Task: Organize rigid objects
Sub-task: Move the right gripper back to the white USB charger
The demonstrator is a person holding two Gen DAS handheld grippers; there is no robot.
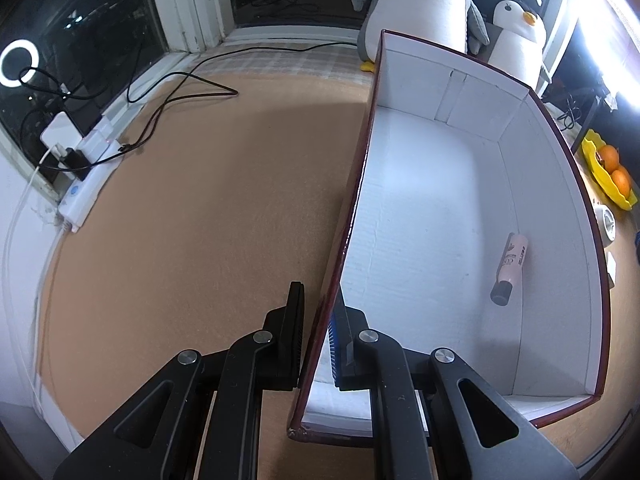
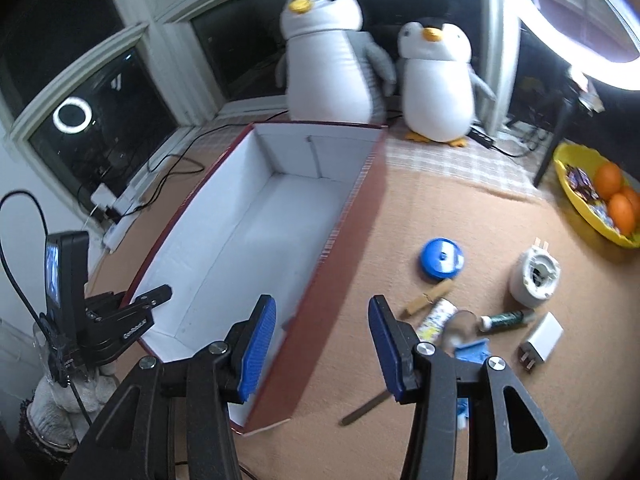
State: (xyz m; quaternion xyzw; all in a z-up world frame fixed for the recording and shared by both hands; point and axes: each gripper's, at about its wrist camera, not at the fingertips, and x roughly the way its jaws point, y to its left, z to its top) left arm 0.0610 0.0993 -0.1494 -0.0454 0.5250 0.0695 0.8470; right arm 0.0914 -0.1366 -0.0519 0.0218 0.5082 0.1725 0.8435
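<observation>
A red box with a white inside point(image 1: 432, 184) stands on the tan table; it also shows in the right wrist view point(image 2: 240, 232). My left gripper point(image 1: 318, 332) is shut on the box's left wall near the front corner, and shows in the right wrist view point(image 2: 148, 300). A pink tube with a black cap point(image 1: 510, 268) lies inside the box by the right wall. My right gripper point(image 2: 322, 344) is open and empty above the box's right wall. Loose items lie on the table to the right: a blue round lid point(image 2: 442, 258), a white round device point(image 2: 534, 276), a wooden clothespin point(image 2: 428, 298), a white plug point(image 2: 540, 340).
Two plush penguins point(image 2: 332, 52) stand behind the box by the window. A yellow bowl of oranges point(image 2: 592, 200) sits at the far right. A power strip with cables point(image 1: 84, 168) lies along the left table edge. A ring light point(image 2: 580, 20) hangs at upper right.
</observation>
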